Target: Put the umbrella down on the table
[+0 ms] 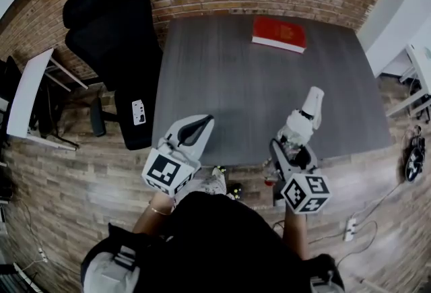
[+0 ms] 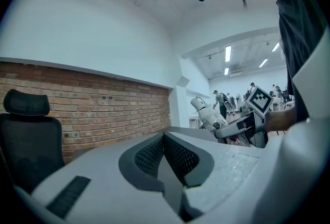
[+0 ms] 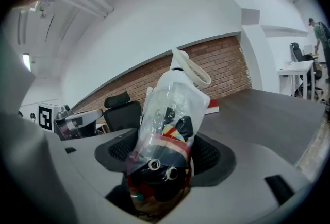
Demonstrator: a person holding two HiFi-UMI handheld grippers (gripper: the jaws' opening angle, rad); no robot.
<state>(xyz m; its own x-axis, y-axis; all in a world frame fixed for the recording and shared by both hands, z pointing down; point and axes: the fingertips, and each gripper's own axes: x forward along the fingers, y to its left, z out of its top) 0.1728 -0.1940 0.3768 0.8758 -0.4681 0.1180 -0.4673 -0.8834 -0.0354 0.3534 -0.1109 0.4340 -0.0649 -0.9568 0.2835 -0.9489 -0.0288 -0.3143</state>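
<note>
One folded umbrella (image 3: 166,138), likely light, slippery in its plastic sleeve (image 3: 178,95), clamped low between jaws of right gripper (image 3: 164,166); left gripper (image 2: 165,152) closed, empty.

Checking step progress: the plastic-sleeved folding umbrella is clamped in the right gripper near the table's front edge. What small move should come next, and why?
Probably lower the right gripper forward until the clear-sleeved, white-handled umbrella lies on the dark grey table. The jaws are shut on it, it looks raised off the top, and bare surface lies ahead, short of the red book.

Grey table (image 1: 236,96), red book (image 1: 279,34), black chair (image 1: 111,29).
</note>
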